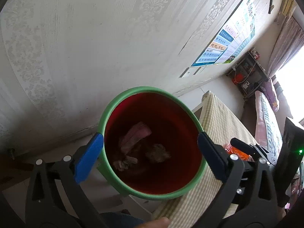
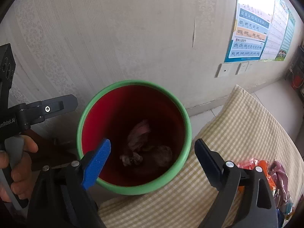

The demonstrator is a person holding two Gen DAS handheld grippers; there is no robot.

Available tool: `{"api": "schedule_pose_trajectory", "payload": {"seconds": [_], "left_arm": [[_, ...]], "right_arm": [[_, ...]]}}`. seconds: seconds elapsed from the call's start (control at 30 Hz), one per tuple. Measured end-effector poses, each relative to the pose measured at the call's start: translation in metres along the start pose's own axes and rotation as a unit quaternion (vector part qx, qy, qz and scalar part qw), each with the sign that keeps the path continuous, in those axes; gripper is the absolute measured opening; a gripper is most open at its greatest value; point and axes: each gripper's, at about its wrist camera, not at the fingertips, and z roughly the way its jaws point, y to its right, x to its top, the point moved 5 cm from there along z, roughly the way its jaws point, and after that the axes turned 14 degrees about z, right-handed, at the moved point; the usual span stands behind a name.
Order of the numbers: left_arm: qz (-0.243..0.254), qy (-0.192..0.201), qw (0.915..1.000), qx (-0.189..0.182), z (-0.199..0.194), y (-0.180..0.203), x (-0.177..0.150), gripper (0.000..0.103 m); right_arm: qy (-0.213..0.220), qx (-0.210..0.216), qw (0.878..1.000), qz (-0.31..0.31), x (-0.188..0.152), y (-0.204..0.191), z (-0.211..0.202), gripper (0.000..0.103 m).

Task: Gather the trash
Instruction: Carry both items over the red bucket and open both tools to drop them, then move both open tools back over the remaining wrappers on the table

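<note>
A red bin with a green rim (image 1: 121,102) (image 2: 136,82) stands beside a checked cushion. Inside lie a pink wrapper (image 1: 135,135) (image 2: 139,133) and a brownish crumpled lump (image 1: 157,152) (image 2: 163,154). My left gripper (image 1: 150,157) is open, its fingers spread on either side of the bin's rim; I cannot tell if they touch it. My right gripper (image 2: 152,161) is open and empty above the bin's near rim. Orange and pink wrappers (image 2: 266,172) (image 1: 237,153) lie on the cushion to the right.
The yellow checked cushion (image 2: 237,133) (image 1: 218,129) lies right of the bin. A papered wall (image 2: 114,28) with sockets (image 2: 225,70) and a poster (image 2: 250,38) stands behind. The left gripper's body and the hand holding it (image 2: 20,148) are at the left.
</note>
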Motion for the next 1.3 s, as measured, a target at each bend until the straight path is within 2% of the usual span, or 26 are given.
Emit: {"api": "schedule_pose_trajectory", "payload": {"seconds": [0.27, 0.63, 0.93, 1.3], "left_arm": [[0.013, -0.002, 0.9999, 0.004, -0.009, 0.022, -0.008, 0.097], [0.058, -0.005, 0.9982, -0.014, -0.021, 0.082, -0.022, 0.097], [0.118, -0.013, 0.9918, -0.046, -0.027, 0.150, -0.039, 0.097], [0.169, -0.031, 0.9806, -0.094, -0.018, 0.230, -0.057, 0.097]], "right_arm": [[0.012, -0.007, 1.000, 0.017, -0.009, 0.016, -0.024, 0.093], [0.030, -0.026, 0.998, 0.056, -0.038, 0.056, -0.070, 0.094], [0.051, -0.057, 0.992, 0.101, -0.073, 0.113, -0.120, 0.094], [0.072, -0.109, 0.976, 0.174, -0.114, 0.199, -0.173, 0.094]]}}
